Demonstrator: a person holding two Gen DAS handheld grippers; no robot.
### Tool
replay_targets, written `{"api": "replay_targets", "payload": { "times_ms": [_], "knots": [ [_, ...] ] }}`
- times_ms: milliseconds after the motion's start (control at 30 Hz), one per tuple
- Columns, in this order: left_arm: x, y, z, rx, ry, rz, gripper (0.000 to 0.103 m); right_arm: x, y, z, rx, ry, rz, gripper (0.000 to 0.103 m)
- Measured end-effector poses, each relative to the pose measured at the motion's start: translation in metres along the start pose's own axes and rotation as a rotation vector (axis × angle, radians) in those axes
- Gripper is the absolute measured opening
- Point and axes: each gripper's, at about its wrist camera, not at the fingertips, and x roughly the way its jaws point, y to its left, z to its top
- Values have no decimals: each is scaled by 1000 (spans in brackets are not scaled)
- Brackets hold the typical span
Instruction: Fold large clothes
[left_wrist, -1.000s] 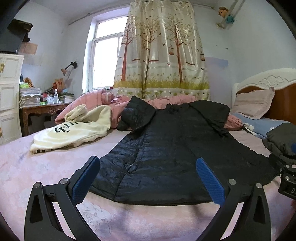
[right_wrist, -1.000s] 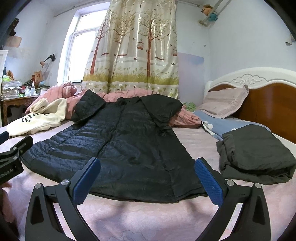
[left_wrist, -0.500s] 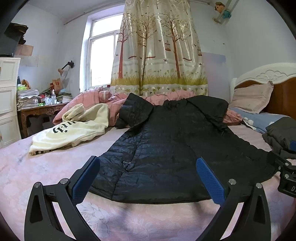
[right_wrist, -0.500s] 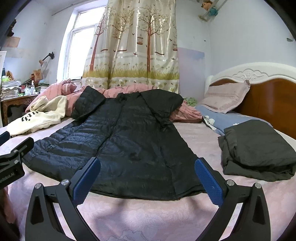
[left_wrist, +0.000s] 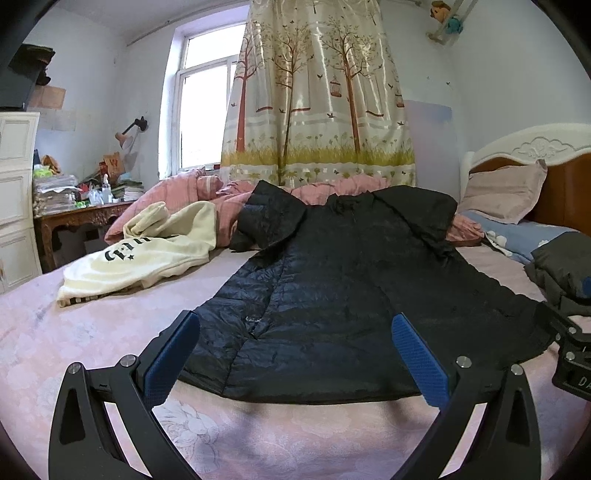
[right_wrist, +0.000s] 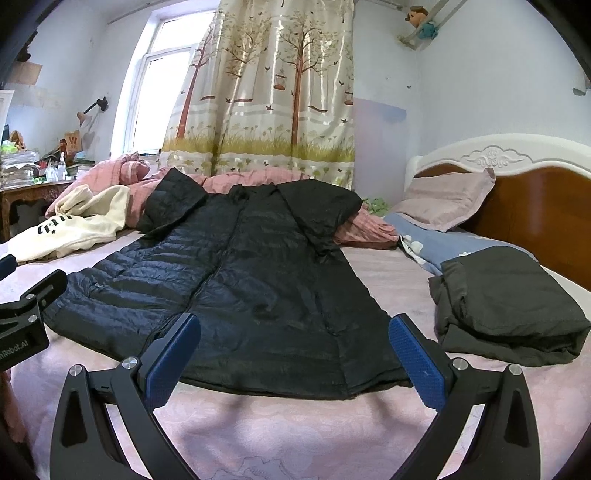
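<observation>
A black quilted jacket (left_wrist: 332, 295) (right_wrist: 240, 288) lies spread flat on the pink bed, its hem toward me and its sleeves folded in near the collar. My left gripper (left_wrist: 295, 354) hovers open just before the hem's left part, holding nothing. Over the hem's right part my right gripper (right_wrist: 291, 354) stands open and empty too. Each gripper shows at the edge of the other's view.
A cream hoodie (left_wrist: 147, 254) lies left of the jacket. A folded dark garment (right_wrist: 506, 302) rests at the right, near a pillow (right_wrist: 447, 199) and the wooden headboard (right_wrist: 546, 206). Pink bedding (left_wrist: 207, 199) is heaped behind. A cluttered desk (left_wrist: 74, 218) stands far left.
Both grippers have dropped slightly and edged closer to the jacket's hem. Jaws stay wide apart. The jacket has not moved.
</observation>
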Motion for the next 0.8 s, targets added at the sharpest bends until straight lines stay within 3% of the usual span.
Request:
{"api": "replay_targets", "payload": {
  "times_ms": [167,800],
  "knots": [
    [6,6,-1,-33,31,1,103,-2,-1,0,9,4,-3,103],
    [3,4,1,-14,22,13,103,-2,0,1,-15,2,-18,103]
  ]
}}
